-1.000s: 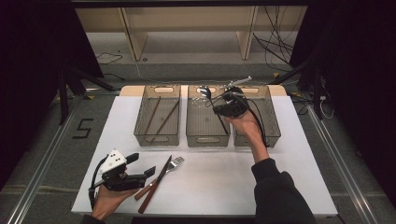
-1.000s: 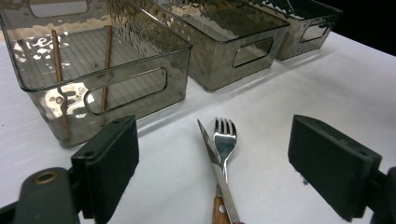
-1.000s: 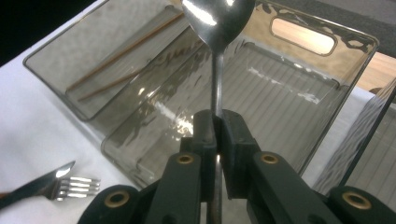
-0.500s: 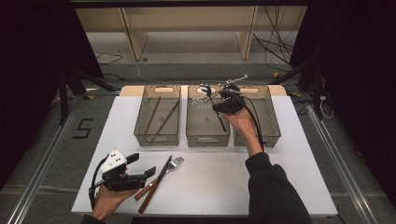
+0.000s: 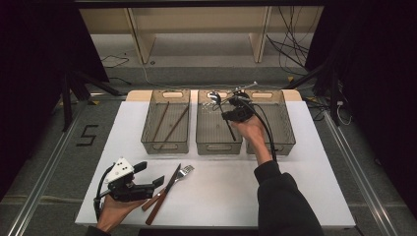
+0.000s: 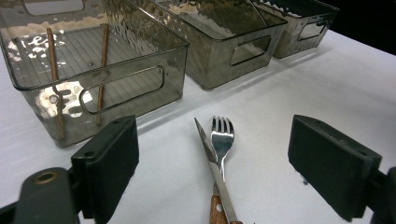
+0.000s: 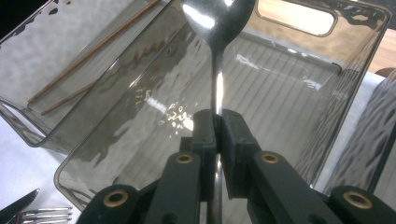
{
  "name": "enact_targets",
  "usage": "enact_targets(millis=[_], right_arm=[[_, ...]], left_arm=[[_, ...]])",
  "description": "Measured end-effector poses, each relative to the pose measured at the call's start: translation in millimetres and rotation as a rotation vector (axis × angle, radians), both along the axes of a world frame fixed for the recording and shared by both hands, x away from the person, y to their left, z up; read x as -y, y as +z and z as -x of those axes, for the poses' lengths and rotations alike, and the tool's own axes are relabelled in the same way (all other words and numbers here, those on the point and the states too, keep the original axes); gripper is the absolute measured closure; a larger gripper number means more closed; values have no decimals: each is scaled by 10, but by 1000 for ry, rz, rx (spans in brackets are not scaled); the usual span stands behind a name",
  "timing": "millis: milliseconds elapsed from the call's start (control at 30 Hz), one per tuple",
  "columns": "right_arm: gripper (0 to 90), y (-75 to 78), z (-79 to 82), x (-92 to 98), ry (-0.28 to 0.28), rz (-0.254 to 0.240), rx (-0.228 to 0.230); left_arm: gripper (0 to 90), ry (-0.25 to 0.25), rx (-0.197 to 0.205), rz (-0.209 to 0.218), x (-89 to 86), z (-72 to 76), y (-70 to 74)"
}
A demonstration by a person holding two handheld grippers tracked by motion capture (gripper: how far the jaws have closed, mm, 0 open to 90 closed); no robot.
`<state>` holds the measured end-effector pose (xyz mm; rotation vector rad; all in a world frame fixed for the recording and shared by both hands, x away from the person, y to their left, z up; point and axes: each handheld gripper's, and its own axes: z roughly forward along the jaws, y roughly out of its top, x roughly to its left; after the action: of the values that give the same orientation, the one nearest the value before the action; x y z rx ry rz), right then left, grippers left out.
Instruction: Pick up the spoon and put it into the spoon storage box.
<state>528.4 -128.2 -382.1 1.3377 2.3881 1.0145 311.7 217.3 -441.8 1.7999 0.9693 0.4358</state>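
My right gripper (image 5: 229, 111) is shut on the neck of a metal spoon (image 5: 214, 96), held above the middle bin (image 5: 218, 147). In the right gripper view the spoon (image 7: 217, 18) points away over the bin's ribbed floor, its neck pinched between the pads of my right gripper (image 7: 217, 126). My left gripper (image 5: 150, 174) rests open near the table's front left, jaws wide apart. Ahead of it lie a fork (image 6: 222, 138) and a wooden-handled knife (image 6: 208, 156) side by side, untouched. They are the fork (image 5: 183, 172) and knife (image 5: 164, 194) on the white tabletop.
Three smoky clear bins stand in a row at the back. The left bin (image 5: 165, 146) holds two brown chopsticks (image 5: 167, 123). The right bin (image 5: 282, 146) sits beside my right hand. A cable trails from each gripper. The table's front edge is close to my left hand.
My right hand has shifted slightly left and lower with the spoon, settling over the middle bin. The left gripper, fork and knife have stayed put.
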Motion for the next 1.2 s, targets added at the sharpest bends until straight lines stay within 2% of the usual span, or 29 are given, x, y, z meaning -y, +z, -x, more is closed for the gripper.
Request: enact_targets(millis=[167,233,567,867,1000,1200], right_arm=[[813,-40,-12,-22,-1,14,-10],[795,-45,-14,-18,10,1,-18],[662,49,61,21,39,-16,1],[448,161,302,102,79,-21,55],[401,180,447,160,103,-2,84],[372,176,638,303,102,0,112]], left_arm=[[158,2,0,2,4,1,-1],[158,2,-1,2,6,1,-2],[158,1,-4,-1,10,0,-6],[157,0,-16,-11,17,-4,-11],[157,0,-22,-14,23,-7,-13],[157,-1,-39,-27,33,-17,-15]])
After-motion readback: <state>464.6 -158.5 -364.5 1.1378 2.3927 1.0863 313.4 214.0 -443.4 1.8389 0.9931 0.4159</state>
